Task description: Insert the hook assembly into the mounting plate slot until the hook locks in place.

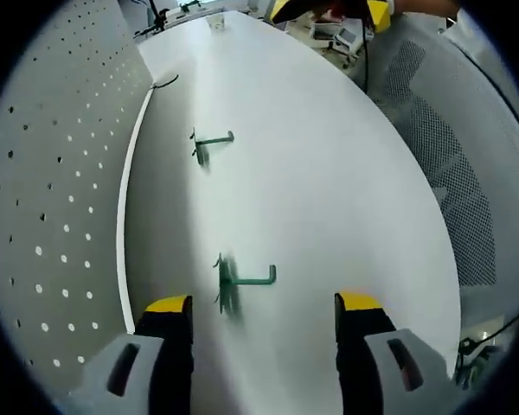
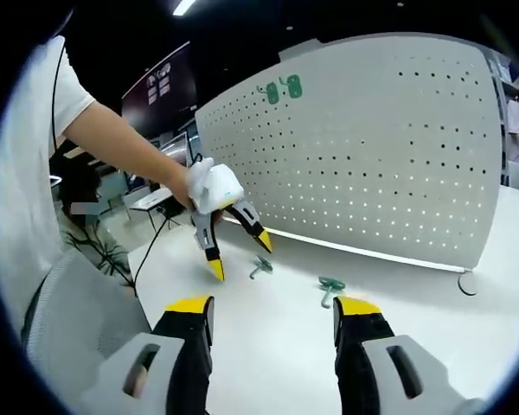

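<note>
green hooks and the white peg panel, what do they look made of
Green hooks: thin bent rod, probably metal wire with a matte green coating. Perforated panel: likely white painted sheet metal, given its even rows of round holes, though plastic can't be excluded.

Right gripper (image 2: 272,316) jaws spread wide, nothing between them, over the white table (image 2: 277,363). Left gripper (image 2: 240,255), held in a gloved hand (image 2: 211,186), hangs open above the table, tips pointing down. Two green hooks lie on the tabletop: one (image 2: 259,268) just beside the left gripper's tips, the other (image 2: 330,287) further right. White pegboard (image 2: 372,147) stands upright behind them.
</note>
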`<state>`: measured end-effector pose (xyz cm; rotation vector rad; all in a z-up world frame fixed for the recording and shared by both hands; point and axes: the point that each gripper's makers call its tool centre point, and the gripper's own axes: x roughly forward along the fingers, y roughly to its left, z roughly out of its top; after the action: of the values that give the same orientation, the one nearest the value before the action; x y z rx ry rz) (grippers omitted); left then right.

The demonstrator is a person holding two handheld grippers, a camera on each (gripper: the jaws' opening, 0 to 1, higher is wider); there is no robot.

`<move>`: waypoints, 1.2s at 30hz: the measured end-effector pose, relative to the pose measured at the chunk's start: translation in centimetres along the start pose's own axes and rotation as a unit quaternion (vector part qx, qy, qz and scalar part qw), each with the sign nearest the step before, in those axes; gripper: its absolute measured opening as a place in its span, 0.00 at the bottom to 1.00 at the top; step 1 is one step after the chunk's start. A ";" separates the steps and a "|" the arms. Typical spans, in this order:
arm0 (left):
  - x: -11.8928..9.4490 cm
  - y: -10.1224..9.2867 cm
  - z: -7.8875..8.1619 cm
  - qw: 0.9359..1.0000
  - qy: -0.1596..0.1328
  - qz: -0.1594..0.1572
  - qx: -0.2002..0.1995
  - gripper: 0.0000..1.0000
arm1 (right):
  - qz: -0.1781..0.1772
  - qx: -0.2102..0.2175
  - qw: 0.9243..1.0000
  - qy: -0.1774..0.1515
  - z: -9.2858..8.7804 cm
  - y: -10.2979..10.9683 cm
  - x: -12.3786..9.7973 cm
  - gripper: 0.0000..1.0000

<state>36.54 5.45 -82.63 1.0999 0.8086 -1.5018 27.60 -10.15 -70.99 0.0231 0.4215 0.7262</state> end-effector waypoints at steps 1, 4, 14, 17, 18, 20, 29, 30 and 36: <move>0.1 -0.2 0.1 1.000 0.000 -0.005 0.000 0.69 | 0.000 0.000 1.000 0.000 0.0 0.0 0.0 0.54; 0.3 -0.2 0.1 1.000 0.003 -0.008 0.008 0.70 | -0.001 0.000 1.000 -0.001 0.0 0.0 0.0 0.54; 0.8 -0.6 -0.1 1.000 0.010 -0.028 0.005 0.70 | -0.004 0.000 1.000 0.000 0.0 -0.2 -0.1 0.54; 0.9 -0.5 -0.2 0.999 0.010 -0.031 -0.003 0.71 | -0.003 -0.001 1.000 -0.001 0.0 -0.1 -0.1 0.55; 0.9 -0.5 -0.2 0.999 0.010 -0.031 -0.003 0.71 | -0.004 -0.002 1.000 0.000 0.0 -0.1 -0.1 0.55; 0.9 -0.6 -0.2 0.999 0.010 -0.032 -0.002 0.71 | -0.002 -0.004 1.000 0.002 -0.1 -0.1 0.0 0.59; 0.9 -0.3 -0.2 0.999 0.015 -0.037 0.010 0.69 | 0.002 -0.009 1.000 0.001 0.0 0.2 0.1 0.62; 0.8 -0.2 -0.2 0.999 0.016 -0.037 0.012 0.68 | 0.001 -0.011 1.000 0.001 -0.1 0.2 0.0 0.62; 0.8 0.3 -0.2 0.999 0.020 -0.036 0.009 0.63 | -0.002 -0.005 1.000 0.000 0.0 0.0 -0.1 0.60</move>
<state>36.84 5.31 -83.48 1.1270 0.8728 -1.5536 27.55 -10.24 -71.00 0.0123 0.4176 0.7245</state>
